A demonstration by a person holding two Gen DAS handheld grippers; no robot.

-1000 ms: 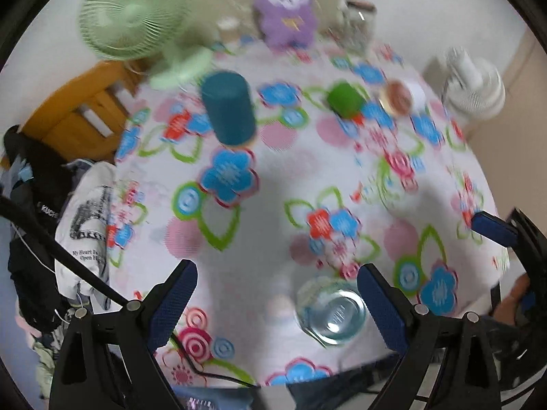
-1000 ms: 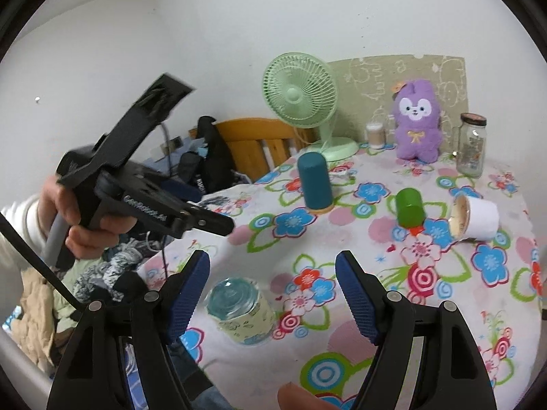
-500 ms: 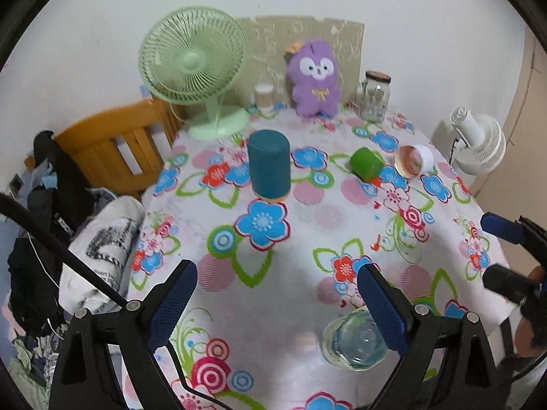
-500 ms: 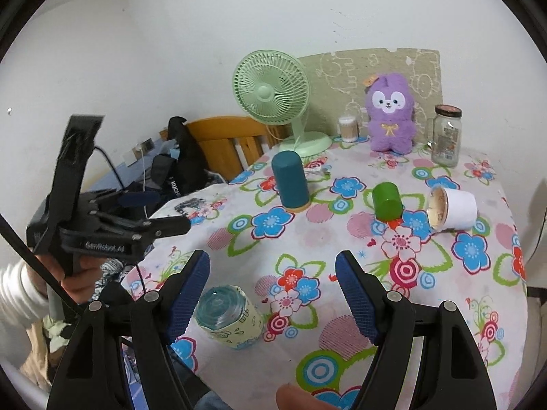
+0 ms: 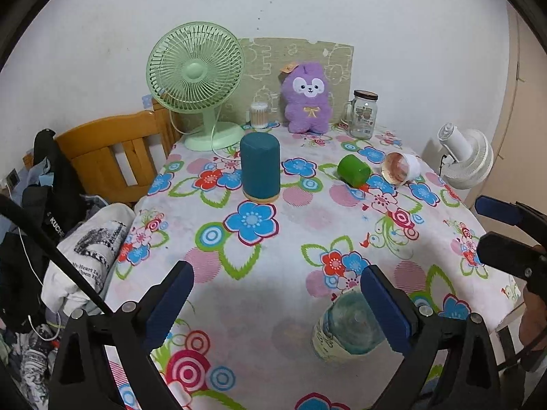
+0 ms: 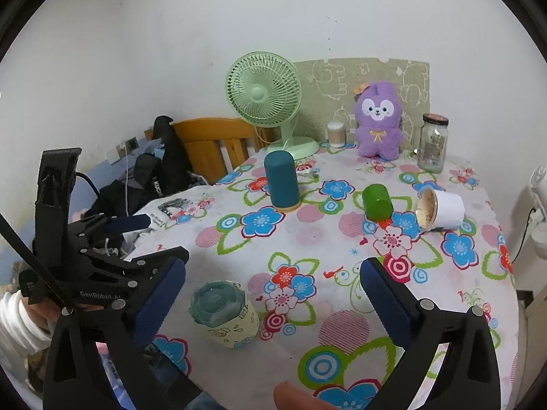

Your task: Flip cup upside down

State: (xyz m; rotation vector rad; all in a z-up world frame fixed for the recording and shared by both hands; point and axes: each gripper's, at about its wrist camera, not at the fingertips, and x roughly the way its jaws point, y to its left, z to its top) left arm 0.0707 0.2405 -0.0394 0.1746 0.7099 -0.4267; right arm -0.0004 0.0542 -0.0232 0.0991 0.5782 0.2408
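A pale yellow printed glass cup (image 6: 224, 317) stands upside down, base up, near the table's front edge; it also shows in the left wrist view (image 5: 345, 331) just inside my right fingertip. My left gripper (image 5: 278, 307) is open and empty, held back from the table. My right gripper (image 6: 271, 297) is open and empty, the cup a little inside its left finger. The left gripper's body (image 6: 85, 259) shows at the left of the right wrist view.
On the floral tablecloth (image 5: 290, 249) stand a teal cylinder (image 5: 259, 167), a tipped green cup (image 5: 354, 171), a tipped white cup (image 5: 400, 169), a green fan (image 5: 196, 78), a purple plush (image 5: 307, 99) and a glass jar (image 5: 364, 114). A wooden chair (image 5: 112, 157) with clothes stands left.
My left gripper has tilted up and pulled back from above the table, so the far wall and fan came into view. The cup stays upside down in place.
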